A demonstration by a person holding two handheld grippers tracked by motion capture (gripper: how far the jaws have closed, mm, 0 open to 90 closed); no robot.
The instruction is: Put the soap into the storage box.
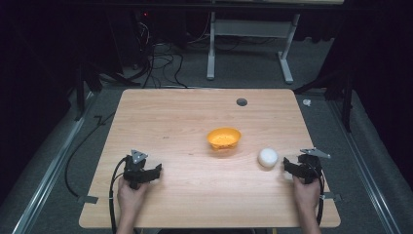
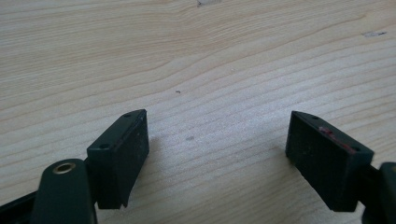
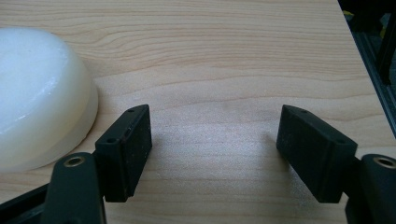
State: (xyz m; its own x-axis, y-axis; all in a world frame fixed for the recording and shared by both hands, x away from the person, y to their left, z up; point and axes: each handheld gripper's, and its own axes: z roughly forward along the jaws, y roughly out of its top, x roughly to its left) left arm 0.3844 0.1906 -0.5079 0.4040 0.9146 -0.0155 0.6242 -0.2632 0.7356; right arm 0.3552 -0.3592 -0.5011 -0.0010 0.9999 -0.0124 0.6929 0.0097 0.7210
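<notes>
White dome [image 3: 37, 93] flat-side down, beside right tongs [image 3: 215, 140].

We find bare table [image 1: 195, 117] from 9 to 12 o'clock of the orange bowl [image 1: 224, 138]; at 4 o'clock the white dome [image 1: 268, 157] blocks the right gripper [image 1: 291, 169].

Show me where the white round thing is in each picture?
High view: the white round thing lies on the wooden table, right of the orange bowl, just left of the right hand-held gripper.
Left gripper view: it is not in this picture.
Right gripper view: it sits at the left edge, beside the left jaw.
Shared landmark: the wooden table.
</notes>
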